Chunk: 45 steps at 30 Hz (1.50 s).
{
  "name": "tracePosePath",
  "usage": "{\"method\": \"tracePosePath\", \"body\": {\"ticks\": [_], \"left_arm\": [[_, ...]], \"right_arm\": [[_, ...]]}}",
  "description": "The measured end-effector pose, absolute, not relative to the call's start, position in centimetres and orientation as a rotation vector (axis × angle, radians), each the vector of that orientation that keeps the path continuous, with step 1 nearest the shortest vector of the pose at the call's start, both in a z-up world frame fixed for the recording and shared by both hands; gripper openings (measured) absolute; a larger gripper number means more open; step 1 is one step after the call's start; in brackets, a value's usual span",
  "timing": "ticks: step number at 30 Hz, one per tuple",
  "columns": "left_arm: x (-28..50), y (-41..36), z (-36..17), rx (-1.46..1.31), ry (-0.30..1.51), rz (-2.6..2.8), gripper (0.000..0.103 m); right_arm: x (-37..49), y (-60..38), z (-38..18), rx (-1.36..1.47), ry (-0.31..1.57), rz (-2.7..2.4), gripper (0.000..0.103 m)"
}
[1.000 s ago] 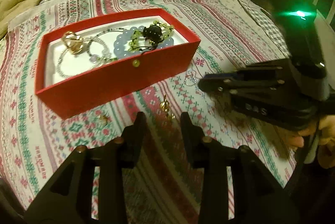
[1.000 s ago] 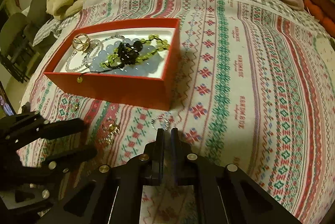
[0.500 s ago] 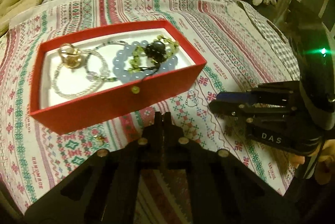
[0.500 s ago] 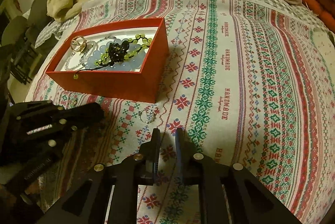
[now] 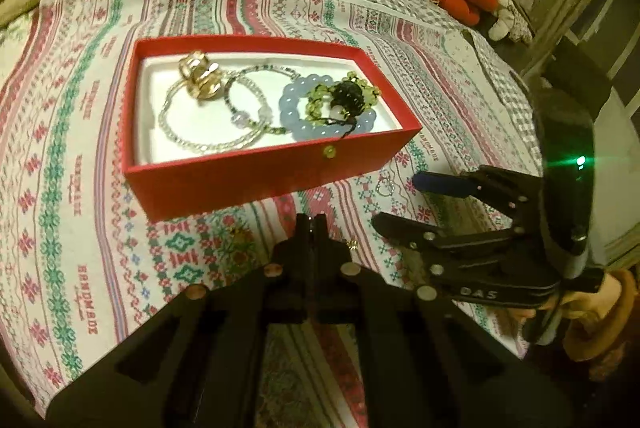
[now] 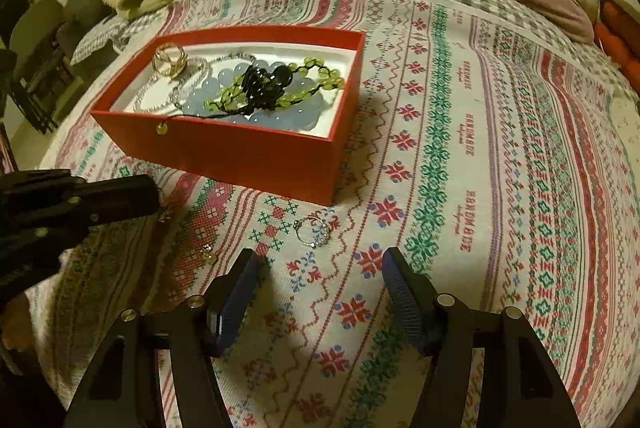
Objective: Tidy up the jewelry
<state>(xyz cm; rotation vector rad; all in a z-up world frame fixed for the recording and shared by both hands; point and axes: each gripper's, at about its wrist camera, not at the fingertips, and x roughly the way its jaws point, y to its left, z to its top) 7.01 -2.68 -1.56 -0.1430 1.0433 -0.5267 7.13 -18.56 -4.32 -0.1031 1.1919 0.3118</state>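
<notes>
Both tilted down at the bed cloth (image 6: 480, 148) near the red box (image 5: 256, 180), the left gripper (image 5: 311, 224) is closed tight, and the right gripper (image 6: 320, 268) has just been opening, nothing between its fingers, behind a small ring (image 6: 313, 231).

One red box (image 6: 240, 152), two grippers (image 6: 316, 284)

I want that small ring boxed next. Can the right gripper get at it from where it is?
Probably yes. The right gripper has just been opening, nothing between its jaws, and the ring lies bare on the cloth just ahead of them. The red box sits beyond it; the left gripper is off to the side.
</notes>
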Motion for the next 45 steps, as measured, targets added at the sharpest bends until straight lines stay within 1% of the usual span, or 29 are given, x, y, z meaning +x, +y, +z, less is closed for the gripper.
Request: {"method": "tracePosePath", "body": {"ticks": [2,3,4,5,6,7,8,9,10,16,18,20,22,30,35,37,42,45], "left_arm": [[7.3,-1.9,-2.0,-0.197,1.071,-0.542,0.002],[7.3,-1.6,-2.2,-0.219,1.082,-0.547,0.002],[7.5,-1.2,-2.4,-0.247,1.096,-0.551,0.002],[7.6,-0.8,-2.7,-0.275,1.110,-0.555,0.002],[7.6,-0.5,-2.9,-0.297,1.120,-0.555,0.002],[7.7,-0.2,-3.1,-0.325,1.132,-0.553,0.002],[7.8,0.2,-3.3,-0.345,1.139,-0.549,0.002],[7.8,0.4,-3.4,-0.361,1.149,-0.546,0.002],[7.8,0.7,-3.5,-0.370,1.154,-0.543,0.002],[7.6,1.2,-3.3,-0.379,1.160,-0.548,0.004],[7.7,1.3,-3.2,-0.380,1.165,-0.541,0.008],[7.7,1.5,-3.1,-0.384,1.161,-0.545,0.023],[7.7,1.4,-3.0,-0.372,1.159,-0.544,0.028],[8.1,-0.2,-3.6,-0.358,1.180,-0.572,0.029],[6.6,-3.0,-4.2,-0.207,1.237,-0.653,0.029],[5.8,-3.6,-4.0,-0.145,1.217,-0.664,0.029],[4.5,-3.4,-3.5,-0.088,1.201,-0.700,0.029],[3.3,-3.3,-3.3,-0.042,1.163,-0.727,0.035]], "right_arm": [[7.4,-18.4,-4.5,-0.104,1.190,0.307,0.063],[7.5,-18.3,-4.6,-0.104,1.188,0.302,0.059],[7.6,-18.3,-4.6,-0.103,1.185,0.301,0.052],[7.8,-18.2,-4.6,-0.096,1.185,0.303,0.047],[7.9,-18.2,-4.6,-0.088,1.188,0.305,0.035],[8.0,-18.1,-4.6,-0.079,1.191,0.308,0.021],[8.1,-18.0,-4.6,-0.070,1.196,0.312,0.015],[8.1,-18.0,-4.6,-0.067,1.200,0.309,0.012],[8.2,-17.9,-4.5,-0.067,1.203,0.307,0.007],[8.3,-18.1,-3.9,-0.017,1.221,0.303,0.004],[8.1,-18.3,-3.6,-0.004,1.220,0.302,0.004],[8.0,-18.3,-3.3,0.007,1.219,0.304,0.004],[7.8,-18.6,-3.0,0.020,1.215,0.308,0.004],[7.2,-18.7,-2.6,0.028,1.228,0.339,0.004],[7.1,-19.2,-2.7,0.035,1.235,0.329,0.004],[7.0,-19.5,-2.7,0.038,1.243,0.326,0.004],[6.7,-20.4,-2.8,0.048,1.248,0.328,0.005],[6.3,-21.0,-2.7,0.039,1.240,0.336,0.010]]}}
